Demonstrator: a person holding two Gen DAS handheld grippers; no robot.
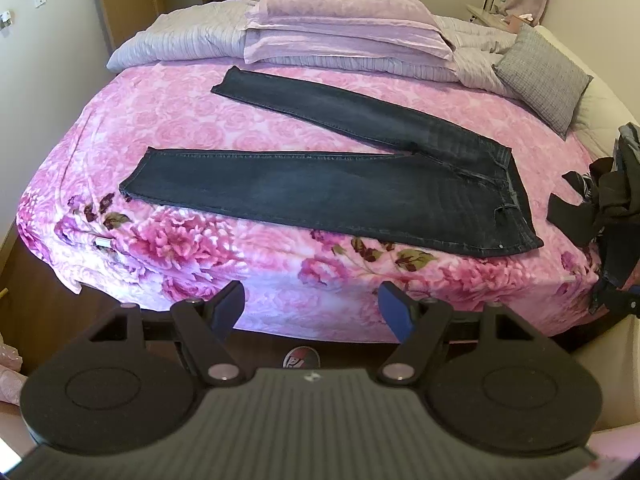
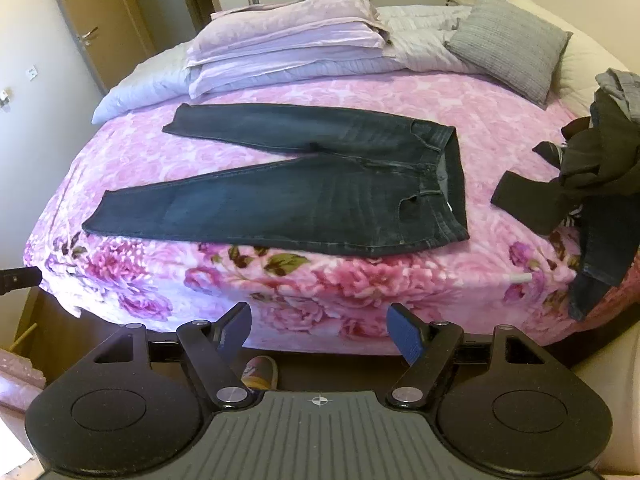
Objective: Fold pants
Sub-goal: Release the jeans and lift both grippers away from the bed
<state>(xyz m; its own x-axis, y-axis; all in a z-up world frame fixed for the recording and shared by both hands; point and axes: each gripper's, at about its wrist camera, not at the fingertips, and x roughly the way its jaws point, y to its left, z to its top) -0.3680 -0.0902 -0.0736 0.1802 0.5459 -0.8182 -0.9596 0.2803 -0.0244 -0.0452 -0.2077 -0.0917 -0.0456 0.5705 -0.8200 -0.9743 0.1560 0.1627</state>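
Dark blue jeans (image 1: 320, 188) lie flat on the pink floral bedspread (image 1: 256, 256), legs spread in a V toward the left, waistband at the right. In the right wrist view the same jeans (image 2: 304, 200) fill the middle of the bed. My left gripper (image 1: 312, 304) hangs open over the bed's near edge, short of the jeans, with nothing between its blue-padded fingers. My right gripper (image 2: 320, 324) is also open and empty, in front of the near leg and waist. The tip of the left gripper shows at the left edge of the right wrist view.
A pile of dark clothes (image 2: 592, 184) sits at the bed's right side, partly hanging over the edge. Lilac pillows (image 1: 344, 24) and a grey cushion (image 2: 508, 44) lie at the head. A slipper (image 2: 260, 372) is on the floor below. A door (image 2: 88, 20) is far left.
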